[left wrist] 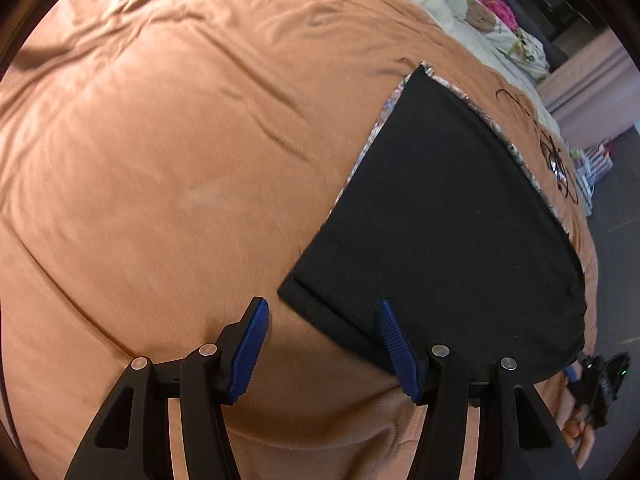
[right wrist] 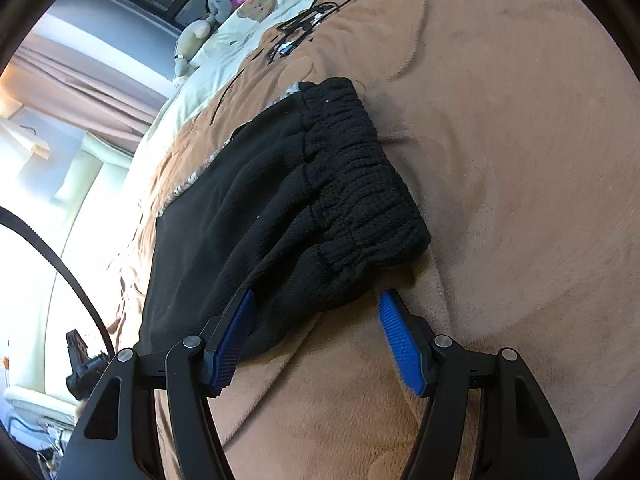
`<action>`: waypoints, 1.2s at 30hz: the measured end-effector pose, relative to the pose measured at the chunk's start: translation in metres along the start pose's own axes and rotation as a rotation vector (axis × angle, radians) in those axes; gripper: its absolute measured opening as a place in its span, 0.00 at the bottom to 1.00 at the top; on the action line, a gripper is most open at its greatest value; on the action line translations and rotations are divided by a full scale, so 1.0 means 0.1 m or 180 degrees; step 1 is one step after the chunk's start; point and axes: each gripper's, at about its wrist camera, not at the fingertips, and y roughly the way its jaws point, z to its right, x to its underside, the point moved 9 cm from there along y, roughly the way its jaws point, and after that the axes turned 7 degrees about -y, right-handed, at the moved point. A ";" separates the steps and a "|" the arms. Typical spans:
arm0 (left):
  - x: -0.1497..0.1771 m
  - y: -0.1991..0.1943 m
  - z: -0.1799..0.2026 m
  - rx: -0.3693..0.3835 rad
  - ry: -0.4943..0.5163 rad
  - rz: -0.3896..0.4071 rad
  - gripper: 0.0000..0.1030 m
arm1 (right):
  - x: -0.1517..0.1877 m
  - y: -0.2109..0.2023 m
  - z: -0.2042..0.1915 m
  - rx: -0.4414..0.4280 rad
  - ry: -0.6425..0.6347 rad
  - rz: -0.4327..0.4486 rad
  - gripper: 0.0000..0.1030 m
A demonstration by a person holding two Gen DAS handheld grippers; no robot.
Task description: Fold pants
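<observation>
Black pants [left wrist: 448, 216] lie folded flat on a brown blanket [left wrist: 160, 160], with a patterned lining showing along their edges. My left gripper [left wrist: 322, 310] is open and empty, just above the hem corner of the pants. In the right wrist view the ribbed elastic waistband [right wrist: 352, 176] faces me. My right gripper [right wrist: 316, 300] is open and empty, hovering over the near edge of the pants [right wrist: 240, 220] at the waistband end. The right gripper also shows in the left wrist view [left wrist: 600, 380] at the lower right.
A tangle of black cables [right wrist: 304, 28] lies on the blanket [right wrist: 520, 160] beyond the pants. A cream bear-print quilt [right wrist: 248, 12], soft toys and pink fabric lie at the far end of the bed. The bed edge and floor [left wrist: 616, 216] are to one side.
</observation>
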 end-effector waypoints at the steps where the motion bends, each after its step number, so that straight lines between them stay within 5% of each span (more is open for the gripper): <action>1: 0.01 0.02 -0.02 0.0008 -0.0057 -0.0010 0.58 | 0.00 0.00 0.01 -0.0007 0.0013 0.0017 0.61; 5: 0.01 0.12 -0.05 0.0186 -0.0304 -0.0007 0.57 | -0.01 0.05 0.01 0.0012 0.0035 0.0057 0.61; 7: -0.02 0.13 -0.09 0.0298 -0.0492 0.0076 0.47 | -0.02 0.05 0.00 0.0022 0.0065 0.0101 0.61; 13: -0.04 0.11 -0.19 0.0611 -0.0998 0.0233 0.40 | -0.03 0.10 0.05 -0.0031 0.0301 0.0285 0.61; 15: -0.05 0.10 -0.20 0.0651 -0.1074 0.0277 0.30 | -0.02 0.11 0.07 0.0007 0.0323 0.0313 0.53; 16: -0.06 0.11 -0.20 0.0642 -0.1096 0.0293 0.15 | -0.01 0.11 0.07 0.0024 0.0332 0.0304 0.44; 17: -0.06 0.13 -0.20 0.0606 -0.1089 0.0298 0.12 | -0.01 0.12 0.07 -0.0001 0.0342 0.0286 0.34; 23: -0.14 0.00 -0.11 0.0537 -0.0948 0.0484 0.10 | -0.03 0.00 -0.05 0.0027 0.0181 0.0342 0.18; 36: -0.13 -0.75 -0.01 0.0680 -0.0799 0.0732 0.09 | 0.05 -0.25 -0.23 -0.0096 0.0025 0.0286 0.14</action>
